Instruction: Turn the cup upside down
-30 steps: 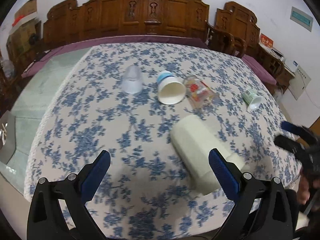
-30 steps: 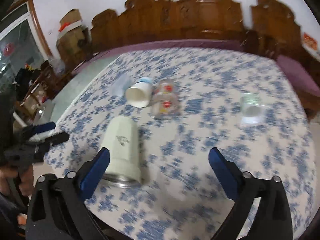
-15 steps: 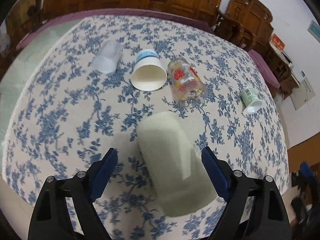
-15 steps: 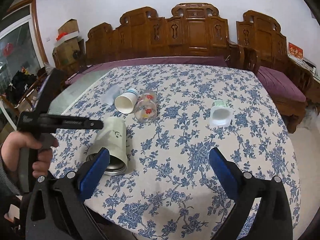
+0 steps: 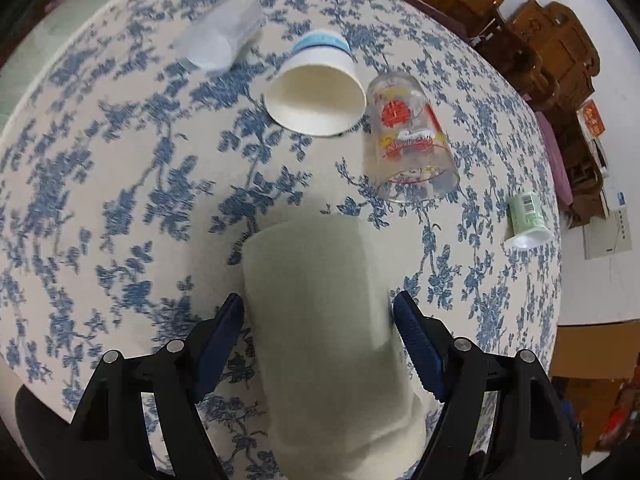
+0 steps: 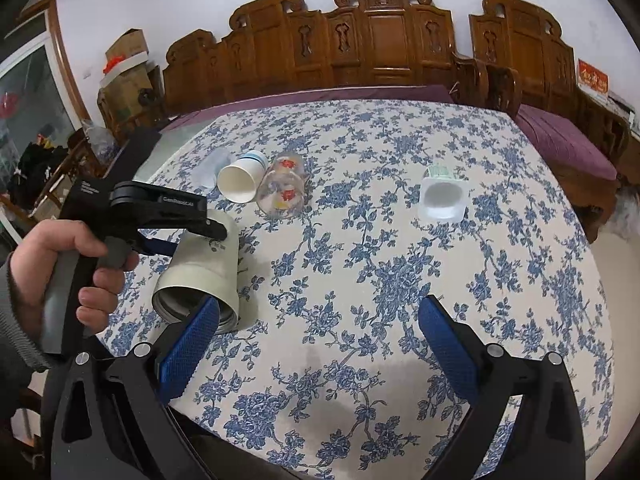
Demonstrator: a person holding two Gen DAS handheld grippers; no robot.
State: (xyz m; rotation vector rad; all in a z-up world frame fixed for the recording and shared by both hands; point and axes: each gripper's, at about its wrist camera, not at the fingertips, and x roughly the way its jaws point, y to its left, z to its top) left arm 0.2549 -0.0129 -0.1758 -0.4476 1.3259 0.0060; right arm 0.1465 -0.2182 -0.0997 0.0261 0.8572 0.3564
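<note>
A tall cream cup [image 5: 324,320] lies on its side on the flowered tablecloth, its metal-lined mouth toward the table's near edge [image 6: 200,284]. My left gripper [image 5: 318,316] straddles the cup's body, with a blue pad close on each side; whether the pads touch it is unclear. In the right wrist view the left gripper [image 6: 188,236] comes down over the cup from the left. My right gripper [image 6: 318,336] is open and empty above the cloth, to the right of the cup.
Also on their sides: a white paper cup [image 5: 316,96], a printed glass [image 5: 412,144], a clear plastic cup [image 5: 218,40] and a small green-labelled pot [image 5: 526,220]. Carved wooden chairs [image 6: 380,40] line the far side. The table edge [image 6: 280,460] is near.
My left gripper has moved forward and down over the cream cup and its jaws have narrowed around it. The right gripper has stayed almost still.
</note>
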